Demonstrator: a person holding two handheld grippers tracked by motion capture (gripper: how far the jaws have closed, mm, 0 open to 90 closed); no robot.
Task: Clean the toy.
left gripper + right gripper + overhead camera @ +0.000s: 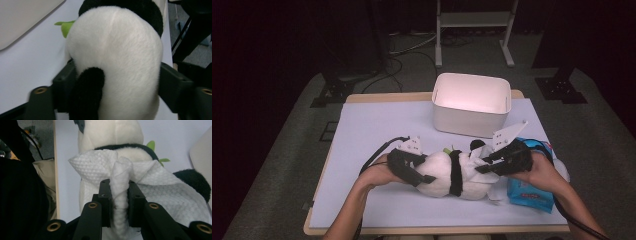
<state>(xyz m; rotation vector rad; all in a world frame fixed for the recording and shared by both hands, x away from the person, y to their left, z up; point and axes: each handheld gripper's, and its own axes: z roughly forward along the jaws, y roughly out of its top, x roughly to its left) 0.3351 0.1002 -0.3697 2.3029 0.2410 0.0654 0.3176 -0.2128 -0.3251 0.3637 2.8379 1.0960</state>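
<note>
High view: one plush panda lying lengthwise near the front edge of the tabletop, soft and furry, rounded white body crossed by one black band, black limbs, two small green felt leaves poking out on its far side. One white paper wipe, dimpled and crumpled, draped over the panda's right end. One blue plastic wipes pack, flat and glossy, toward the front right corner, just beside the panda. One white bin, rectangular with rounded corners and smooth matte walls, near the back edge, right of centre and well apart from the toy. Two black hard-plastic grippers, one per hand, each with a pale plate on top. Left gripper at the panda's left end, jaws spread wide around the round white body and touching the fur on both sides in the left gripper view; whether pressing or only resting against it, cannot tell. Right gripper at the panda's right end, jaws drawn close and pinching a twisted fold of the wipe between the pads, seen plainly in the right gripper view.
</note>
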